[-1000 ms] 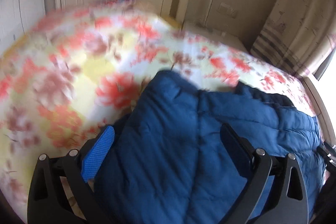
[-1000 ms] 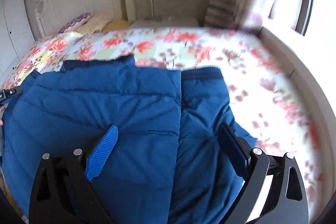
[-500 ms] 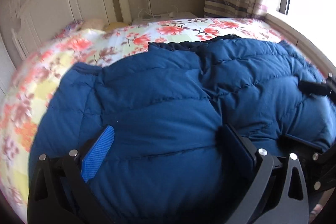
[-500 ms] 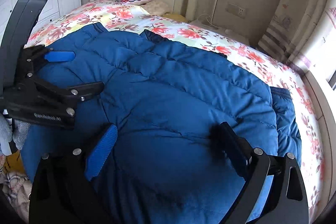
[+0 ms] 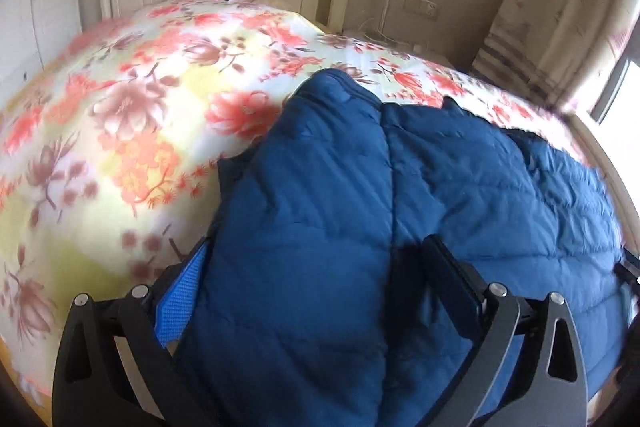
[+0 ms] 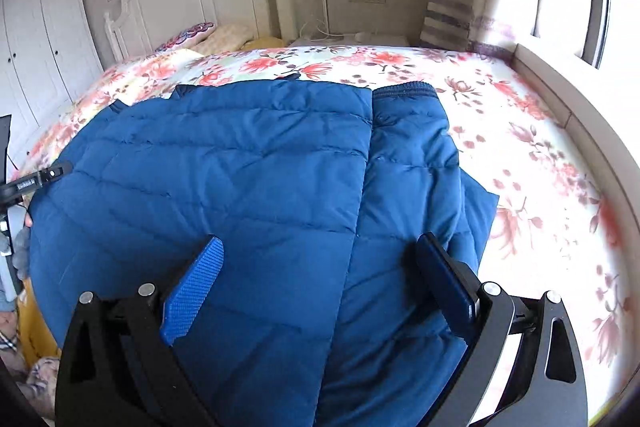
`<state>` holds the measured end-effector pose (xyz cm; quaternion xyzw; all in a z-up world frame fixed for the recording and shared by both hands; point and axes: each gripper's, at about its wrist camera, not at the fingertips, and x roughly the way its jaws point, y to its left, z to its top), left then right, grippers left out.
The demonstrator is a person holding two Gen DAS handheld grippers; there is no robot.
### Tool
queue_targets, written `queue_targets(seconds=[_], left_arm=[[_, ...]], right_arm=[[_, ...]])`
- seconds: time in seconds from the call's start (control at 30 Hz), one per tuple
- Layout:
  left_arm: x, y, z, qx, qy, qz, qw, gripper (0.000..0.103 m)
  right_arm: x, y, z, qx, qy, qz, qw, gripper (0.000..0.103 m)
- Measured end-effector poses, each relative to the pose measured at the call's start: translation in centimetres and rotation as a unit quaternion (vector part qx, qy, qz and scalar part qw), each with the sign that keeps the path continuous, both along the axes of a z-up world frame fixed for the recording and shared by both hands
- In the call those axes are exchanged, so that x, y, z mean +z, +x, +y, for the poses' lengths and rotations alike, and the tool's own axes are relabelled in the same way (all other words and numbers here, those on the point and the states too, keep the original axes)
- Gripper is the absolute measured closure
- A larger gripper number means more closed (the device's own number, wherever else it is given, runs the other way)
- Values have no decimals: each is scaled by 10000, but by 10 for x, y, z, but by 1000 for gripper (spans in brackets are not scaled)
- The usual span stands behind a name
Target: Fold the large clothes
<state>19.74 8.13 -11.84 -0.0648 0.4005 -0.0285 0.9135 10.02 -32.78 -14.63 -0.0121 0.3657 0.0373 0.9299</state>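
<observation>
Your left gripper (image 5: 312, 267) and right gripper (image 6: 320, 267): fingers wide, empty, jacket (image 6: 240, 179) flat beneath, sleeve folded inward.

left hand-held gripper (image 5: 316, 279) jaws spread wide, right hand-held gripper (image 6: 320, 267) jaws spread wide, both angled downward

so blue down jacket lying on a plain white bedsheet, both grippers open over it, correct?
Not plain white: the bedsheet is floral, red and pink blooms on a pale ground, clear in the right wrist view. The jacket, left gripper and right gripper are as stated.
</observation>
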Motion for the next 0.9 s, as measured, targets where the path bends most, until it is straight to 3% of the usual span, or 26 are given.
queue_targets(seconds=[0.07, 0.17, 0.3, 0.4, 0.47, 0.53, 0.8, 0.9], left_arm=[[6, -5, -7, 53, 268, -103, 9996, 3], [26, -30, -25, -4, 458, -559, 9974, 3], [53, -73, -77, -691, 647, -1156, 9888, 2], [34, -84, -130, -1438, 1178, -979, 9777, 2], [1, -76, -150, -1474, 1522, -631, 9753, 2], [-8, -78, -147, -1465, 1356, -916, 9756, 2], [-9, -72, -144, -1587, 1258, -710, 9767, 2], [-10, -73, -143, -1599, 1226, -693, 9770, 2]], right_arm=[[7, -6, 11, -78, -327, -126, 9994, 11], [25, -28, 34, 338, -194, -537, 9978, 11], [33, -48, 74, 977, -424, -754, 9914, 10], [7, -44, 101, 1377, -777, -448, 9864, 9], [-11, -35, 101, 1319, -818, -393, 9871, 5], [-15, -34, 94, 1374, -615, -462, 9875, 5], [-7, -41, 94, 1396, -757, -314, 9868, 5], [2, -52, 72, 1118, -758, -332, 9903, 5]])
